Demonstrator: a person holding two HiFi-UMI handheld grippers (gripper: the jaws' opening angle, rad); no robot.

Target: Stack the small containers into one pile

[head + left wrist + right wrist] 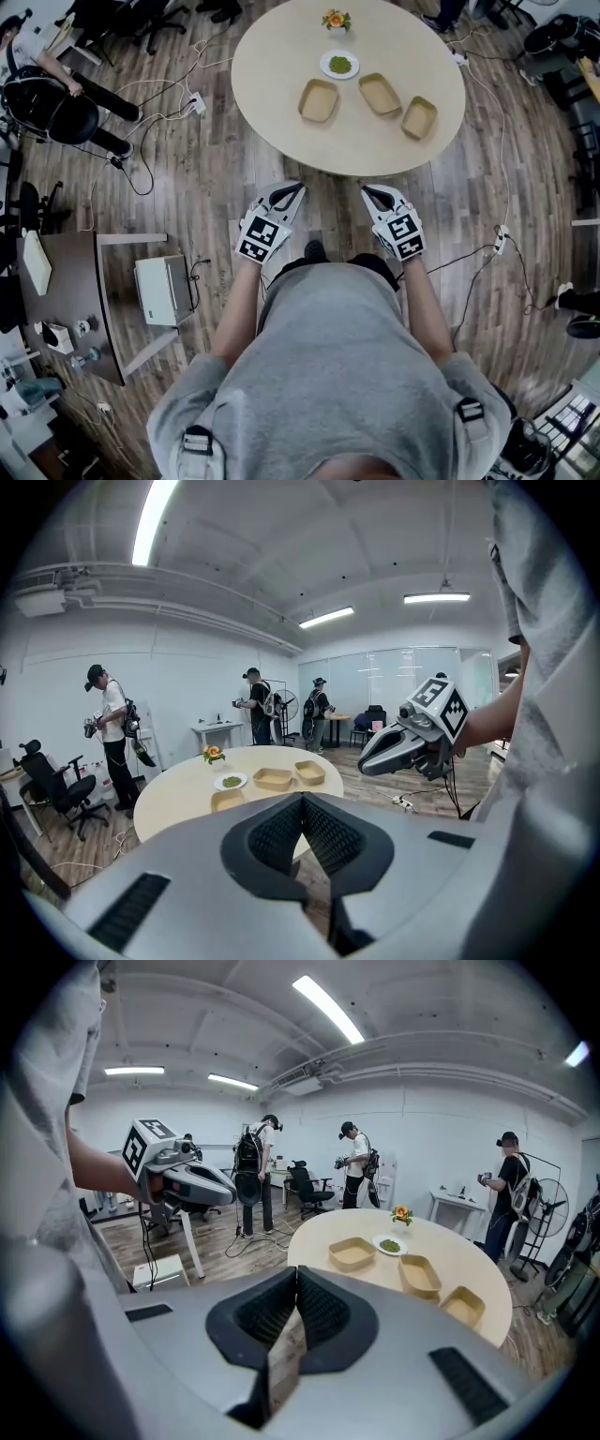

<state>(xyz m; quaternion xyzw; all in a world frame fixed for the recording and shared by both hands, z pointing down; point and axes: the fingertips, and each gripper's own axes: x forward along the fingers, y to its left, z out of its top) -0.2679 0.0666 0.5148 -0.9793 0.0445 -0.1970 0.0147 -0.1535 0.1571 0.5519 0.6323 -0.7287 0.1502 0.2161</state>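
Head view: three containers [380, 94] lie apart on the round table [272, 56], near a plate [339, 65]. The left gripper [296, 189] and right gripper [369, 191] hang over the floor, short of the table.

Left gripper view: jaws together, nothing between them.

Right gripper view: jaws together, empty.

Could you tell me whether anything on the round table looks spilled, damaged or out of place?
Nothing stands out. The three containers sit upright and apart on the table, each angled differently, none stacked yet. The green food lies within its plate, and the small flower ornament stands upright.
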